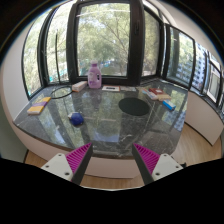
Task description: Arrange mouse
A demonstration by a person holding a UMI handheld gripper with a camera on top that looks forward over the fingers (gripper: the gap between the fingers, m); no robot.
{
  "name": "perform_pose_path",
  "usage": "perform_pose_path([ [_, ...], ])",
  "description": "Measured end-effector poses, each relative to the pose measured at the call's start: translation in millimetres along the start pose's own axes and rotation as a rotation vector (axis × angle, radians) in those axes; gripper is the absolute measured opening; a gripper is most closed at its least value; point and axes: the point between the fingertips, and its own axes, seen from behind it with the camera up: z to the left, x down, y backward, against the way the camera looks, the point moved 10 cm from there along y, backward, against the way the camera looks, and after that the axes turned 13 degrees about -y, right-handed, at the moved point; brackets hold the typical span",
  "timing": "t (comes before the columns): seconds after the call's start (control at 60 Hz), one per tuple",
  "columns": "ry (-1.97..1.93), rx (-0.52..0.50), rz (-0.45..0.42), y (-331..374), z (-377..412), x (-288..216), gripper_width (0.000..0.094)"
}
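A small blue object (77, 119), possibly the mouse, lies on the near left part of the grey marbled table (110, 125). A round black mat (132, 103) lies on the table right of centre, apart from the blue object. My gripper (112, 160) is open and empty, with its pink pads (78, 157) spread wide. It is held back from the table's near edge, well short of both things.
A pink bottle (94, 74) stands at the far side by the windows, with a white item (80, 87) next to it. Yellow and blue items (38, 106) lie at the left edge. Several small items (163, 98) lie at the right. Wooden floor (112, 168) shows below the fingers.
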Motion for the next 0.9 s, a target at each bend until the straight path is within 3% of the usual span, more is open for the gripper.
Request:
perform_pose_path([
  [0.117, 0.007, -0.093, 0.054, -36.0, 45.2, 21.1, 0.0853],
  [0.317, 0.05, -0.166, 0.031, -126.6, 119.0, 18.0, 0.085],
  [0.583, 0.098, -0.142, 0.043, -238.7, 171.8, 4.8, 0.0858],
  [0.9, 0.079, -0.09, 0.043, -296.7, 185.1, -27.5, 0.0857],
])
